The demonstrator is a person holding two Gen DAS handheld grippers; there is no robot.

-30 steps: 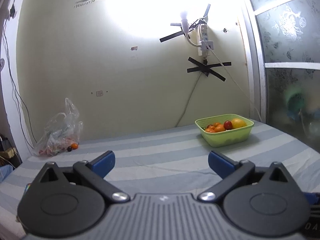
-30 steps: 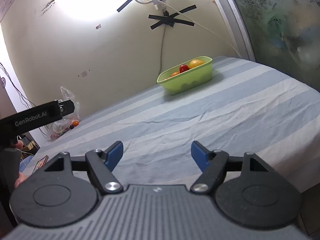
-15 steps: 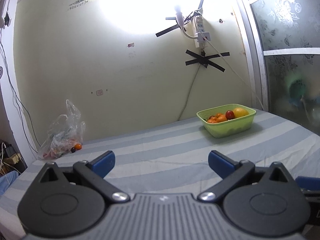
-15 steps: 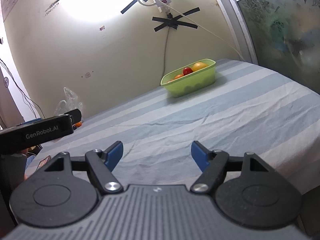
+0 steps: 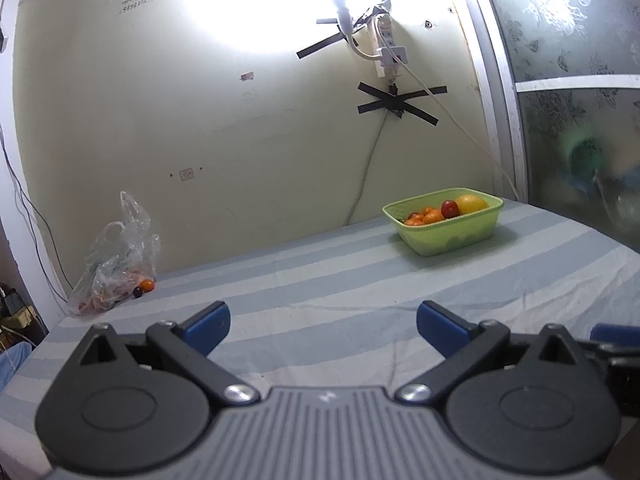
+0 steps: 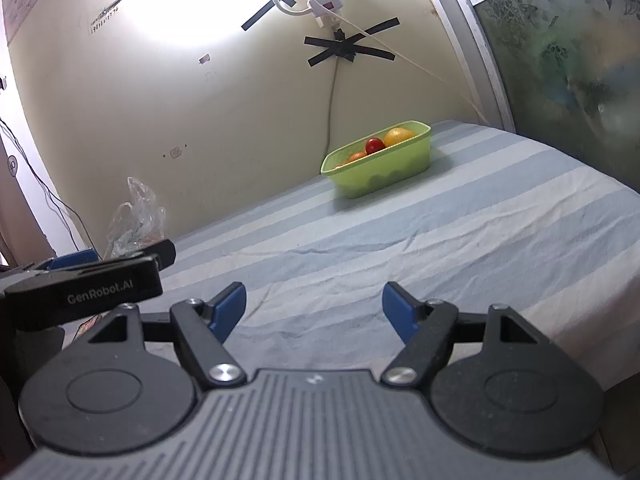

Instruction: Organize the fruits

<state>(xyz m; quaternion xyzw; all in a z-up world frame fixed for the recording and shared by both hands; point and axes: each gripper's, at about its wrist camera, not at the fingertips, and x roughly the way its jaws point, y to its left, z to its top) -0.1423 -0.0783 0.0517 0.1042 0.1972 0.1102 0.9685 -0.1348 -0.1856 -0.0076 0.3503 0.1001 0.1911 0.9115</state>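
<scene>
A bed [image 5: 360, 280] with a blue-striped sheet fills the room's near side, and everything sits on it against the far wall. The green basket [image 5: 448, 232] stands near the frosted door, already holding oranges [image 5: 424, 216], a red fruit [image 5: 450, 209] and a large yellow one [image 5: 472, 202], so it looks like the collecting spot. Well apart from the basket, at the bed's other far corner, slumps a clear plastic bag [image 5: 116, 264] with small loose fruits [image 5: 145, 286] spilling at its mouth, probably next to be gathered. The left gripper [image 5: 322, 320] and right gripper [image 6: 314, 304] hover over the bed's near edge, far from the basket, jaws spread wide and holding nothing.
</scene>
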